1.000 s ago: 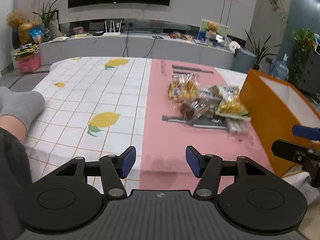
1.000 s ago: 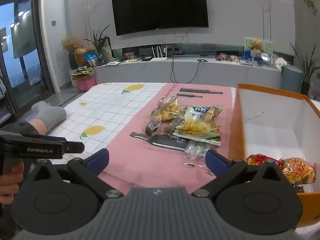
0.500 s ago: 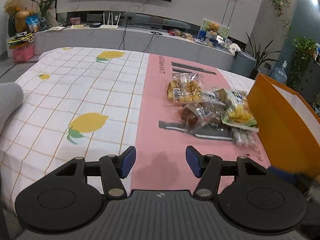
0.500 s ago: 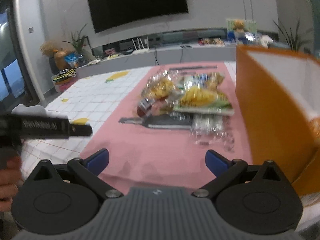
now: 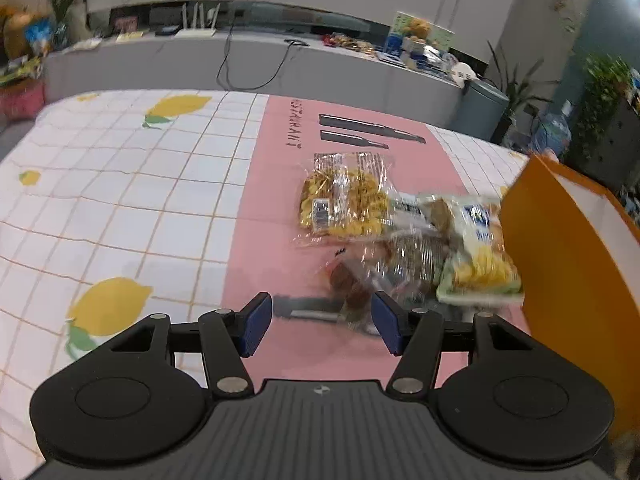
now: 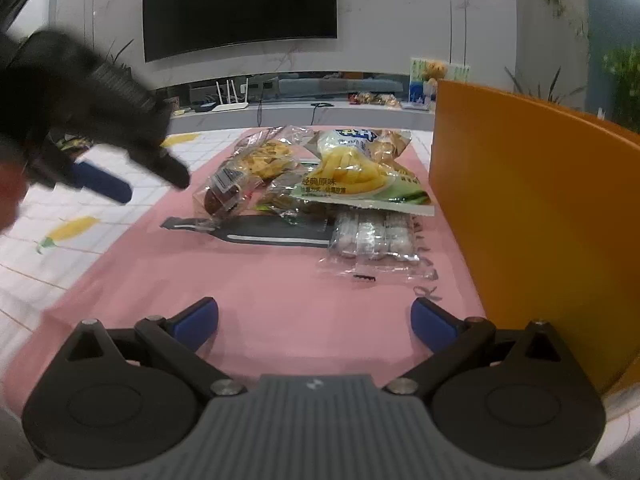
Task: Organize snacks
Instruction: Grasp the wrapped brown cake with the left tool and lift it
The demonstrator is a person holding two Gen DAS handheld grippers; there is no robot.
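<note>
Left gripper (image 5: pixel 322 328) is now much closer to the snack pile (image 5: pixel 404 232), low over the pink mat (image 5: pixel 272 184), with the dark-brown snack packet (image 5: pixel 352 292) right at its fingertips. Right gripper (image 6: pixel 314 320) has dropped lower beside the orange box (image 6: pixel 532 216), so the box interior is out of sight.

In the lower middle of the right wrist view we see bare pink mat (image 6: pixel 280 292) ahead of our right gripper (image 6: pixel 315 318), whose fingers stand wide apart. The orange box wall (image 6: pixel 532 208) closes off the right side of the frame. The snack pile (image 6: pixel 320 176) fills the centre, touching or just beside that wall. Our left gripper (image 6: pixel 100 136) crosses the upper left, blurred. In the left wrist view, the checked cloth (image 5: pixel 120 200) lies bare across the left half.
</note>
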